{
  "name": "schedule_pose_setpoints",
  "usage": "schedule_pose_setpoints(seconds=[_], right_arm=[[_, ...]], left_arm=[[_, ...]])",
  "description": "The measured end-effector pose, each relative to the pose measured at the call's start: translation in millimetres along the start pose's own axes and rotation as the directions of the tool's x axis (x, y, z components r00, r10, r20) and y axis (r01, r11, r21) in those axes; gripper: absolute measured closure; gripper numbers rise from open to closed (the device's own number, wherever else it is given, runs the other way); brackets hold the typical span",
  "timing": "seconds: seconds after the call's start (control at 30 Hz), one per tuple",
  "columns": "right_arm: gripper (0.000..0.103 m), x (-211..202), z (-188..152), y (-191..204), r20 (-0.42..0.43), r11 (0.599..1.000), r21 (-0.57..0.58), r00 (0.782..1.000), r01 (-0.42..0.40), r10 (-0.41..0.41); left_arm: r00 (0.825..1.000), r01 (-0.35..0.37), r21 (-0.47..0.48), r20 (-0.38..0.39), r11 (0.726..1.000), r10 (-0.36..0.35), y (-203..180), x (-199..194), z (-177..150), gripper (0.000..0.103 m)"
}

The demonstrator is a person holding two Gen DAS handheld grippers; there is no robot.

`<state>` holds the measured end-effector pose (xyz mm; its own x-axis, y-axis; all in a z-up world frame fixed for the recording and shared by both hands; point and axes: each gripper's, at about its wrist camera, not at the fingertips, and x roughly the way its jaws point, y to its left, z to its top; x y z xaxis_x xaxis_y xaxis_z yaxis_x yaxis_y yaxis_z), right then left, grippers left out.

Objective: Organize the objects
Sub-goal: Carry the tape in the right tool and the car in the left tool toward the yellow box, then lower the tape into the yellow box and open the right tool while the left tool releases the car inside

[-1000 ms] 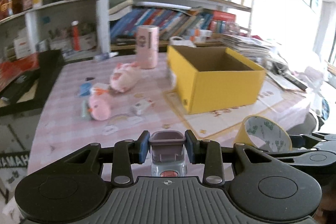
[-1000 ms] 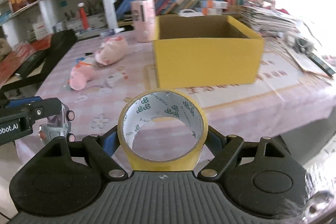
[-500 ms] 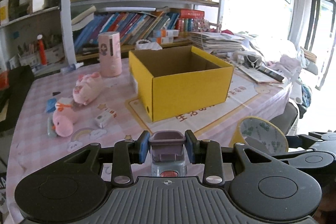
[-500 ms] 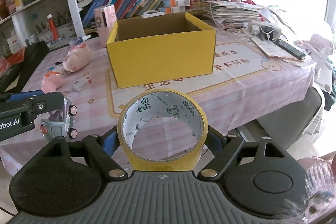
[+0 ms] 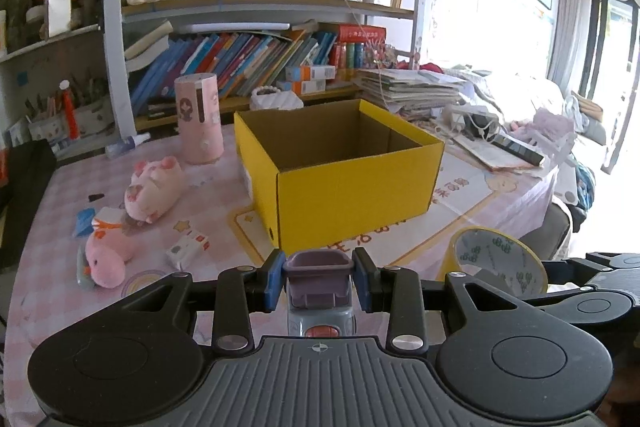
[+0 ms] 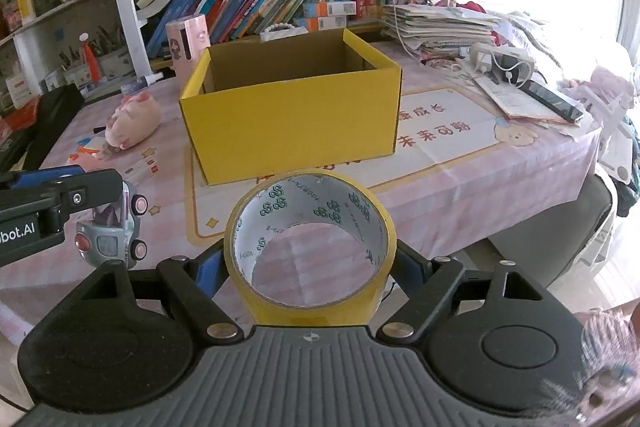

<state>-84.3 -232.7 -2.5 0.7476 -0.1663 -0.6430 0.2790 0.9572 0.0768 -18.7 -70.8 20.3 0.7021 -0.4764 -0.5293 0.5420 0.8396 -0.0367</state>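
My left gripper (image 5: 318, 281) is shut on a small grey and purple toy car (image 5: 320, 301), held above the table's near edge; the car also shows in the right wrist view (image 6: 110, 231). My right gripper (image 6: 310, 267) is shut on a roll of yellow tape (image 6: 310, 241), which also shows in the left wrist view (image 5: 494, 263). An open, empty yellow cardboard box (image 5: 340, 167) stands on the pink checked tablecloth ahead of both grippers (image 6: 292, 107).
Two pink plush toys (image 5: 154, 183) (image 5: 104, 257), a small white packet (image 5: 188, 247) and a pink cylinder (image 5: 200, 119) lie left of the box. Papers and a power strip (image 6: 504, 63) crowd the right side. Bookshelves (image 5: 260, 7) stand behind.
Both grippers have pulled back and up with their loads; the box and the table now appear farther away and more of the room shows.
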Motion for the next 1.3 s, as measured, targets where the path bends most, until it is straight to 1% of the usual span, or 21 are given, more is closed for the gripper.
schedule_pose_setpoints(seconds=[0.13, 0.33, 0.5, 0.67, 0.9, 1.0, 1.07, 1.2, 1.3], right_arm=[[0.022, 2.0, 2.0, -1.6, -0.001, 1.000, 0.000, 1.000, -0.001, 0.001], [0.022, 17.1, 20.1, -14.4, 0.002, 1.000, -0.009, 1.000, -0.007, 0.007], [0.022, 28.2, 37.4, -17.5, 0.020, 1.000, -0.024, 1.000, -0.013, 0.013], [0.022, 38.5, 70.7, -26.3, 0.088, 0.999, -0.037, 0.996, -0.023, 0.026], [0.022, 64.3, 130.2, -41.5, 0.199, 0.993, -0.107, 0.978, -0.047, 0.068], [0.022, 83.3, 152.0, -45.0, 0.211, 0.988, -0.144, 0.973, -0.063, 0.092], [0.022, 98.0, 163.0, -45.0, 0.201, 0.981, -0.175, 0.973, -0.081, 0.116], [0.022, 132.7, 179.0, -39.3, 0.146, 0.953, -0.276, 0.974, -0.127, 0.172], [0.022, 158.6, 186.1, -31.4, 0.093, 0.918, -0.362, 0.974, -0.161, 0.207]], left_arm=[[1.000, -0.004, 0.001, 0.006, 1.000, 0.004, -3.0, 7.0, 5.4, 0.069], [1.000, -0.007, 0.007, 0.026, 1.000, 0.007, -7.3, 18.6, 17.7, 0.069], [0.998, -0.005, 0.015, 0.059, 1.000, 0.004, -11.4, 30.6, 37.3, 0.069], [0.994, -0.016, 0.019, 0.113, 1.000, 0.014, -13.1, 48.9, 65.0, 0.069], [0.985, -0.054, -0.010, 0.164, 0.999, 0.054, -13.9, 85.8, 104.1, 0.069], [0.984, -0.073, -0.027, 0.162, 0.997, 0.076, -15.0, 104.1, 115.9, 0.069], [0.984, -0.090, -0.036, 0.150, 0.995, 0.094, -14.9, 116.0, 120.9, 0.069], [0.988, -0.115, -0.055, 0.096, 0.992, 0.120, -11.5, 142.5, 127.7, 0.069], [0.990, -0.133, -0.065, 0.043, 0.989, 0.136, -9.1, 161.7, 128.0, 0.069]])
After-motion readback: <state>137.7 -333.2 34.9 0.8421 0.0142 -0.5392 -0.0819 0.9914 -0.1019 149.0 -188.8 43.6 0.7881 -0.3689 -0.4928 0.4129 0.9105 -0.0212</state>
